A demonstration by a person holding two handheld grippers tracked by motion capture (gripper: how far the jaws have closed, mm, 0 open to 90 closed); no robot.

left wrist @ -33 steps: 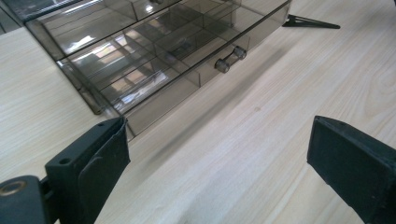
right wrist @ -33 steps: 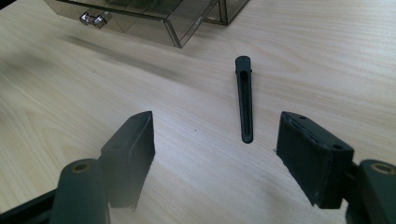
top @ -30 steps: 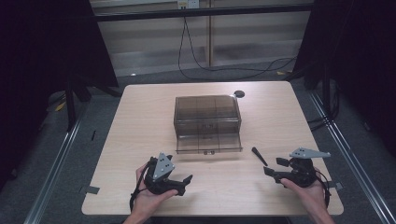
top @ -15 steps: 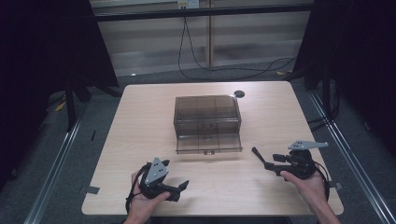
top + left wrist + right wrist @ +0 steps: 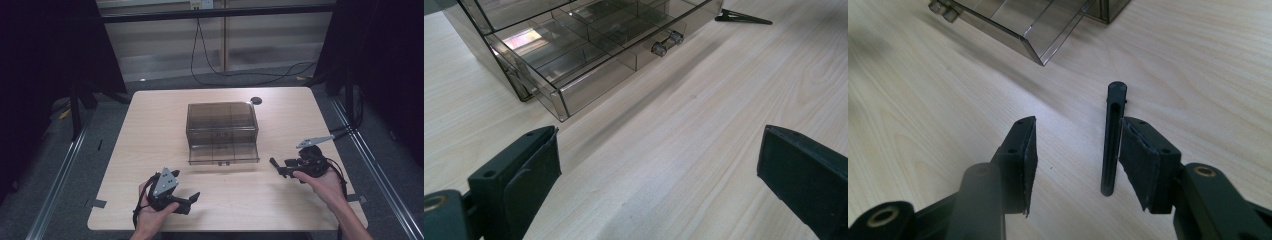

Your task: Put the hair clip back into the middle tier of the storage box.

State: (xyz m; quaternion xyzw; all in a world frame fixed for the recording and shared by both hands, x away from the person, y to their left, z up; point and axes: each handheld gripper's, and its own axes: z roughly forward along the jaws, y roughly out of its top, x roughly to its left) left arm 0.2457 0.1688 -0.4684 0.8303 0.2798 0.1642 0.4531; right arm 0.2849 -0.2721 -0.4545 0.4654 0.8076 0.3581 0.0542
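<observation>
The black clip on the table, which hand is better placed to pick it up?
Right. The right gripper already has the clip between its jaws, against one pad; they have just been closing. The left gripper is open over bare table, far from it.

A person is working at a pale wooden table [image 5: 150, 130] with 2 handheld grippers. A smoky transparent organizer box [image 5: 222, 122] is sitting at the table's centre, its lower drawer [image 5: 223, 154] standing pulled out toward the person. The left gripper [image 5: 192, 199] is resting near the front edge, pointing right. The right gripper [image 5: 276, 166], its jaws having just been closing, is hovering beside the drawer's right corner with a thin black clip [image 5: 274, 163] at its tip. A small dark disc [image 5: 256, 100] is lying behind the box.
</observation>
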